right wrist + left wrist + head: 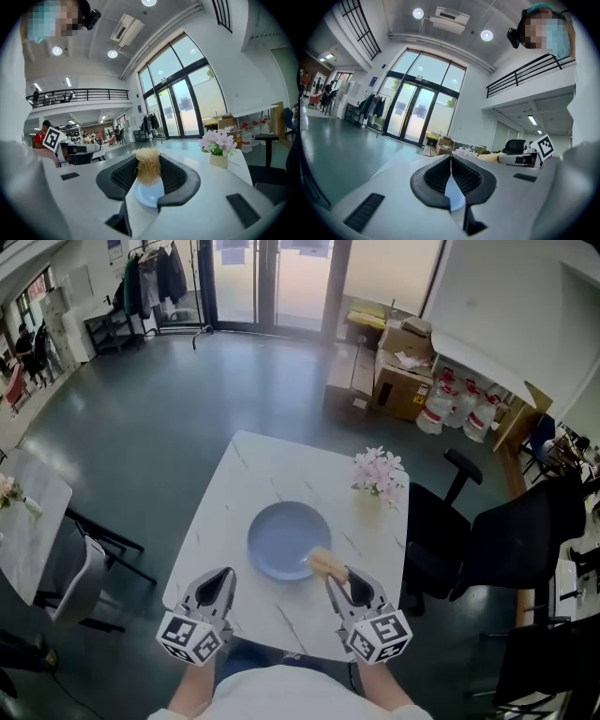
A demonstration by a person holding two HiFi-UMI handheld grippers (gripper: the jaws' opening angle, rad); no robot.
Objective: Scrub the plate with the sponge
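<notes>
marker cubes on both tongs sit closest, at the near edge of the white table. the right tongs are clamped on a straw-coloured, fibrous sponge, which stands squeezed upright between the ribbed pads in the right gripper view. the sponge's far end reaches over the near-right rim of the blue plate; whether it actually presses on the plate cannot be told. the left tongs are closed with nothing in them, over the table just left of the plate and apart from it, so nothing steadies the plate.

the plate lies flat near the middle of the table, with a small pot of pink flowers beyond it to the right. as a judgement, the sponge is in hand and brought to the plate, so the pick-up is done. the scrubbing itself looks barely begun or not begun: no foam, water or smear shows on the plate.
</notes>
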